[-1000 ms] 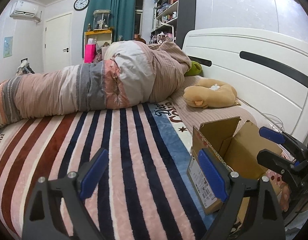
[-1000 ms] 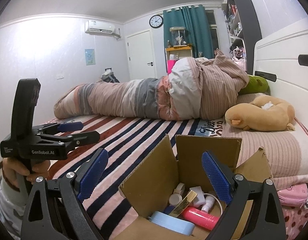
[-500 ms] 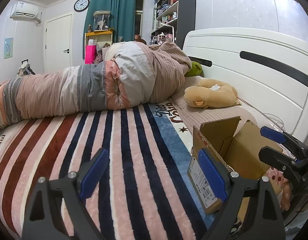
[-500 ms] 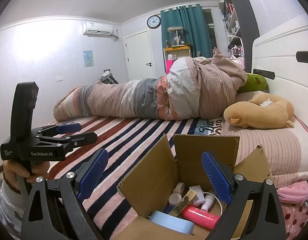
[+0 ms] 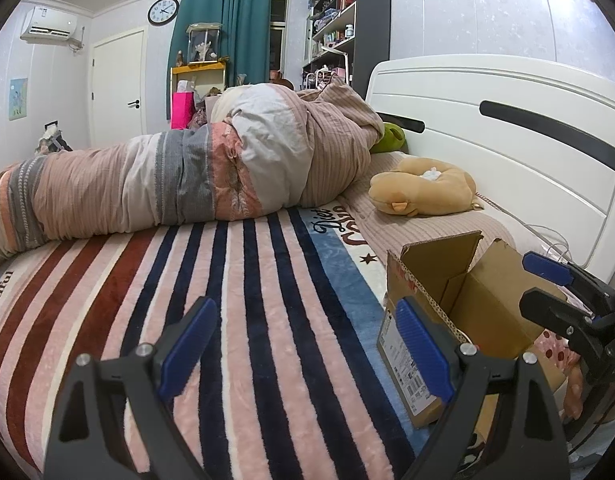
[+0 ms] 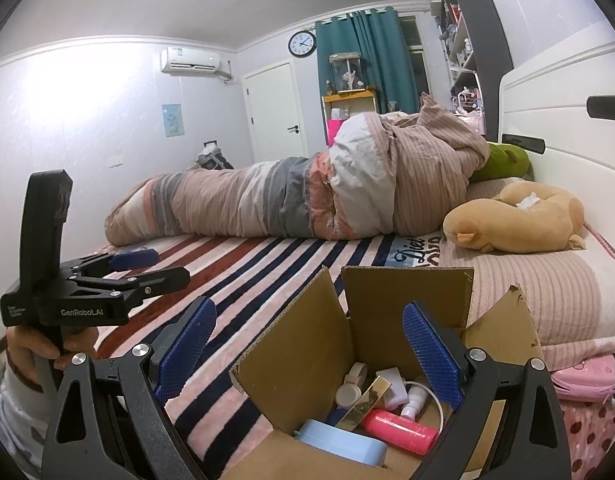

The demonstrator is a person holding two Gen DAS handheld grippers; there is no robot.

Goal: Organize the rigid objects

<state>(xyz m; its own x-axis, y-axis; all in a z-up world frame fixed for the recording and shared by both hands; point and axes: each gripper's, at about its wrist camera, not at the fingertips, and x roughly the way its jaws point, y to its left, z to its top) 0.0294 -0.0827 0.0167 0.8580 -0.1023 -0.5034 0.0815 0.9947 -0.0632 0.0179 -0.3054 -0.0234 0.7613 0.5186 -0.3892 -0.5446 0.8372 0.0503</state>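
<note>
Two empty, spread-jawed tools: the right hand-held gripper [image 6: 307,348] hovers over a cardboard box [image 6: 387,320] of toiletries; the left hand-held gripper [image 5: 307,348] over the striped bed [image 5: 227,280].

White headboard [image 5: 487,128], teal curtains [image 5: 223,28], wall clock [image 5: 163,11], white door [image 5: 117,88]

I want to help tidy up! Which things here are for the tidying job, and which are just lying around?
For the job:
cardboard box
pink bottle
gold stick
blue lid
small white bottles

Just lying about:
rolled quilt
tan plush toy
green plush
striped blanket
</note>
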